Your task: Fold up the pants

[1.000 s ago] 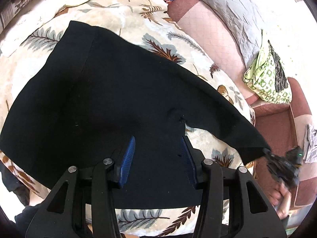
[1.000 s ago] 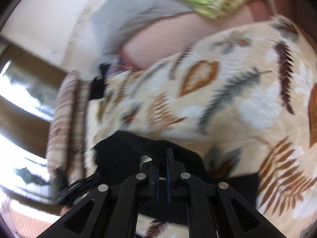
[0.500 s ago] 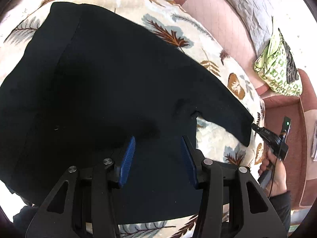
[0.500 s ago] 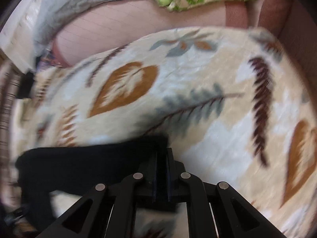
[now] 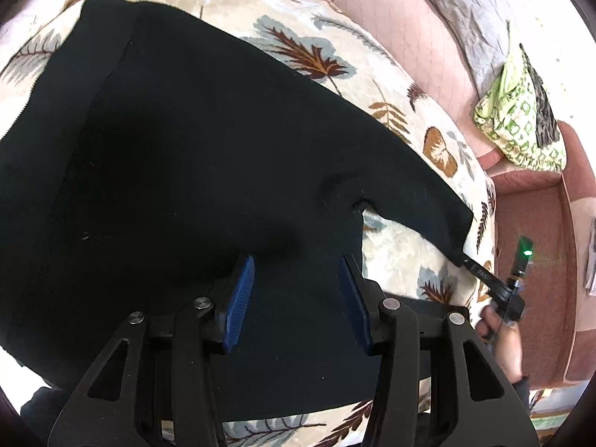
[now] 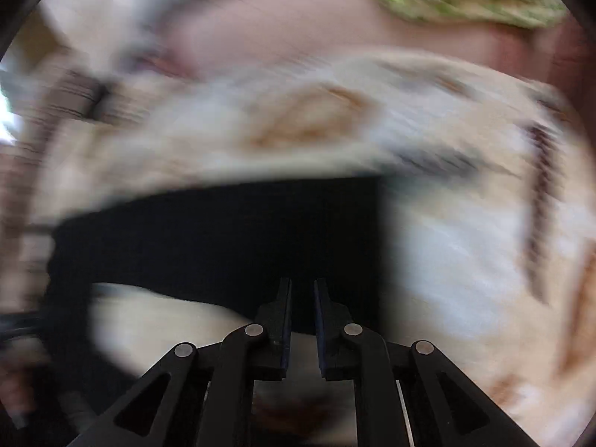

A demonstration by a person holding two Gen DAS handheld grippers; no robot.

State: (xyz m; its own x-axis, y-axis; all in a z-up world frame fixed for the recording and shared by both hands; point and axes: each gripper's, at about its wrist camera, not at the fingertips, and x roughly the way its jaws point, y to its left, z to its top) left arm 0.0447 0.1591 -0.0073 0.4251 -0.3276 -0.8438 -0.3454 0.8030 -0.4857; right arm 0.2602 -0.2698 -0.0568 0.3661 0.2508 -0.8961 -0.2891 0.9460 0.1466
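Leaf-printed bedding (image 5: 395,246) covers the bed, and the black pants (image 5: 193,171) lie spread across it. Nearest, the left gripper (image 5: 296,294) hangs over the cloth with its blue pads spread, pinching nothing. Farther right, the right gripper (image 6: 301,320) is at a leg's hem, its narrow jaws opening with cloth between them. Letting go mid-sweep could leave the leg askew or creased, spoiling the fold. Beyond, a green patterned cloth (image 5: 517,119) rests on the pink sofa (image 5: 391,11). No legible writing.

Leaf-print blanket (image 5: 391,85) covers the bed, pink quilted sofa (image 5: 391,11) behind it, green patterned cloth (image 5: 521,123) dumped there, bright daylight.
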